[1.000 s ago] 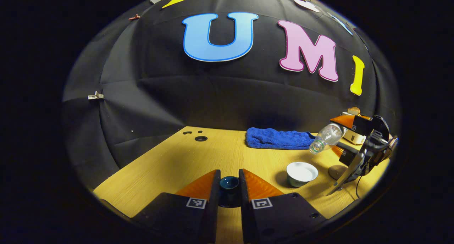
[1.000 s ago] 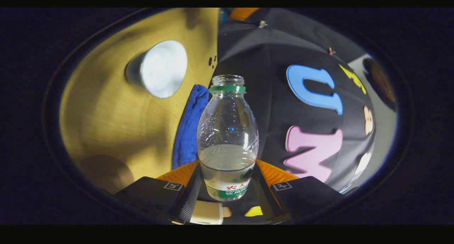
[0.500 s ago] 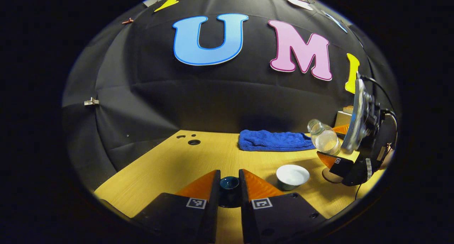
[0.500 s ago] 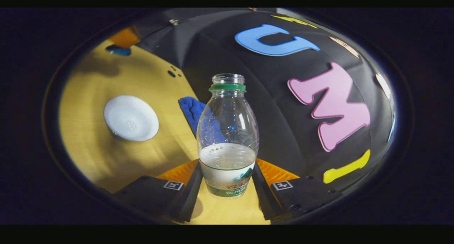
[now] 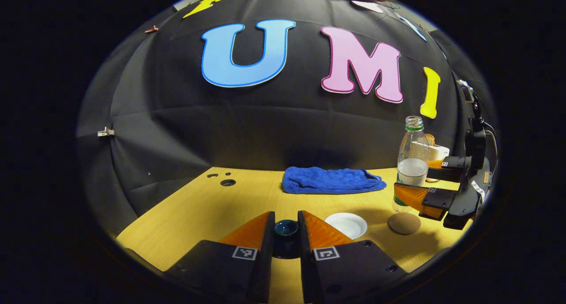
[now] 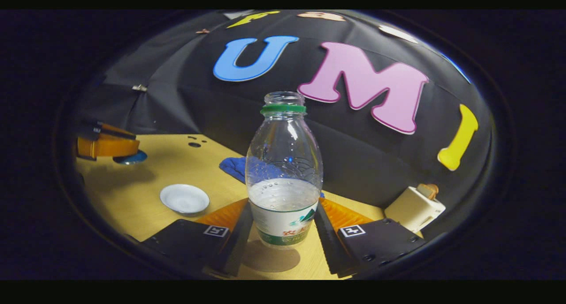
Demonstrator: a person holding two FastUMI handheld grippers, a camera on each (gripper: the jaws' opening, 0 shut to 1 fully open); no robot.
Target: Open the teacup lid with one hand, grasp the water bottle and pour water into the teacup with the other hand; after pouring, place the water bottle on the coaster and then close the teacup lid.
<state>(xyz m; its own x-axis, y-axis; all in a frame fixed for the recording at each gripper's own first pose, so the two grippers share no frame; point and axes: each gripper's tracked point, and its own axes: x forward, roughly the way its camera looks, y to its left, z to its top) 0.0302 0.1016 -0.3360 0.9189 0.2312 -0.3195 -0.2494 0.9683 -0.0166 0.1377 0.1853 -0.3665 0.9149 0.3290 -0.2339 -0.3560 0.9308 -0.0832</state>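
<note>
A clear water bottle (image 6: 283,171) with no cap and a green neck ring stands upright, about a third full, and my right gripper (image 6: 283,202) is shut on its labelled lower body. The round brown coaster (image 6: 270,260) lies just under its base. In the left gripper view the bottle (image 5: 412,162) and right gripper (image 5: 420,182) hover at the far right, by the coaster (image 5: 404,223). My left gripper (image 5: 285,222) is shut on the dark teal lid (image 5: 285,229), held above the table. The white teacup (image 5: 346,225) sits open between lid and coaster, and shows as teacup (image 6: 184,199).
A folded blue towel (image 5: 331,180) lies at the back of the wooden table (image 5: 212,211). A cream toaster-like box (image 6: 414,209) stands at the back right. Small holes (image 5: 227,182) mark the table's back left. The left gripper (image 6: 106,145) hangs at far left.
The bottle swung from tilted, mouth down over the cup, back to upright and moved right, over the coaster. The left gripper kept the lid and drifted slightly.
</note>
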